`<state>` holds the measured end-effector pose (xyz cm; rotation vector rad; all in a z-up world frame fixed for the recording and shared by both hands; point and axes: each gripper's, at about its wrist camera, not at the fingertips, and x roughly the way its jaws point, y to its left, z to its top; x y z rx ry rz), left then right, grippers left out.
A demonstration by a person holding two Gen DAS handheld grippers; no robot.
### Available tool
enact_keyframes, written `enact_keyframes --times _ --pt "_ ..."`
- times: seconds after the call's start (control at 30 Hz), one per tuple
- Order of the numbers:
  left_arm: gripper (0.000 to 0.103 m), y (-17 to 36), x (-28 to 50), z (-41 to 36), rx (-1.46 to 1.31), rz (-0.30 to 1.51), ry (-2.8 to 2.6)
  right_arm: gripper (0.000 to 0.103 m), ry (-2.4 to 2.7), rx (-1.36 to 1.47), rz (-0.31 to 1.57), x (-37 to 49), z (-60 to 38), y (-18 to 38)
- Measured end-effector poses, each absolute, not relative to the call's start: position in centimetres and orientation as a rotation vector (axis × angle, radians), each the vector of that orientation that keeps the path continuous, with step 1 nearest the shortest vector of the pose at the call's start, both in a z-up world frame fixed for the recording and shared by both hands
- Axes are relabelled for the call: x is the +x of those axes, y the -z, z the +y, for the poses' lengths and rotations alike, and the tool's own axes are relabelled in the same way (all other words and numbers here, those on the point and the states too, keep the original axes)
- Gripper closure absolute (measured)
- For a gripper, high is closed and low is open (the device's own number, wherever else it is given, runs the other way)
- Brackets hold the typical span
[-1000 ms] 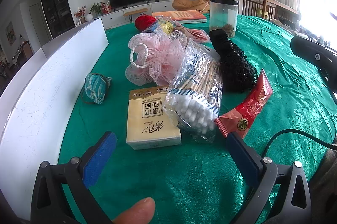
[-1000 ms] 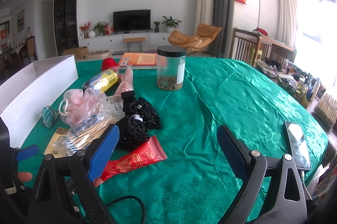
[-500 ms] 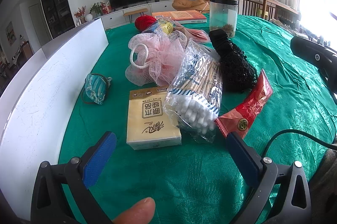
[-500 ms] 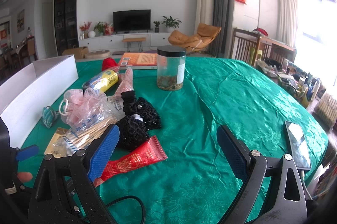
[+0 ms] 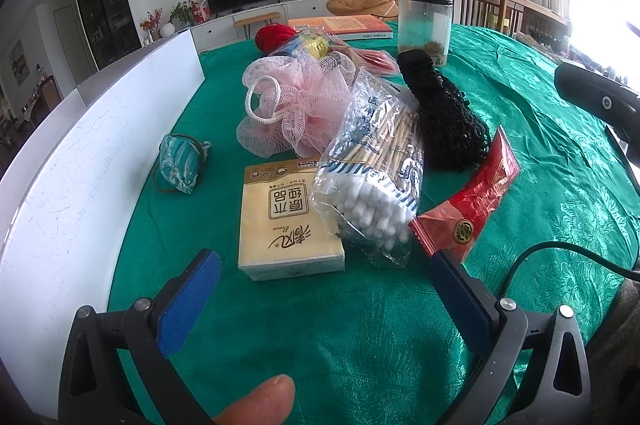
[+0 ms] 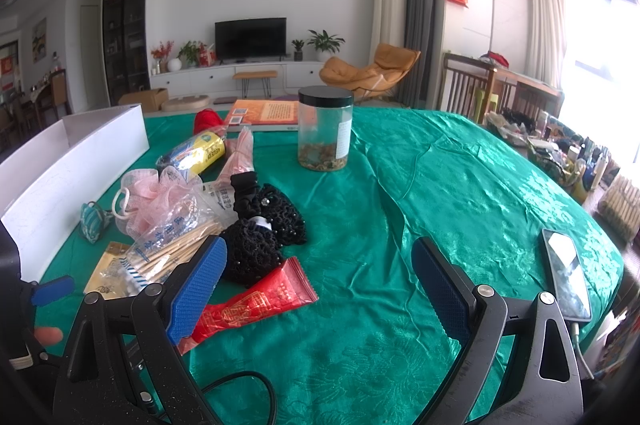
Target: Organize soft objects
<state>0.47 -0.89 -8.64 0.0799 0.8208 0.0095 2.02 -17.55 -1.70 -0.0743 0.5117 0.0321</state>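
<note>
Your left gripper (image 5: 324, 279), jaws spread and empty like your right gripper (image 6: 320, 277), sits nearest the flat yellow tissue pack (image 5: 286, 221), which lies just ahead on the green tablecloth (image 5: 340, 337), its long axis running away from you.

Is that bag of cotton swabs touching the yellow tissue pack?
Touching. In the left wrist view the bag of cotton swabs lies partly over the right edge of the yellow tissue pack, its clear plastic overlapping the pack with no green cloth between.
</note>
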Motion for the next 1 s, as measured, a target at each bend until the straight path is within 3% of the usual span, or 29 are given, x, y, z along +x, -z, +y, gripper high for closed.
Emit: enact_keyframes --times 1.0 --pt "0.0 9.8 0.9 -1.0 0.098 0.896 -0.003 0.008 -0.049 -0.061 0.552 0.9 -15.8 2.1"
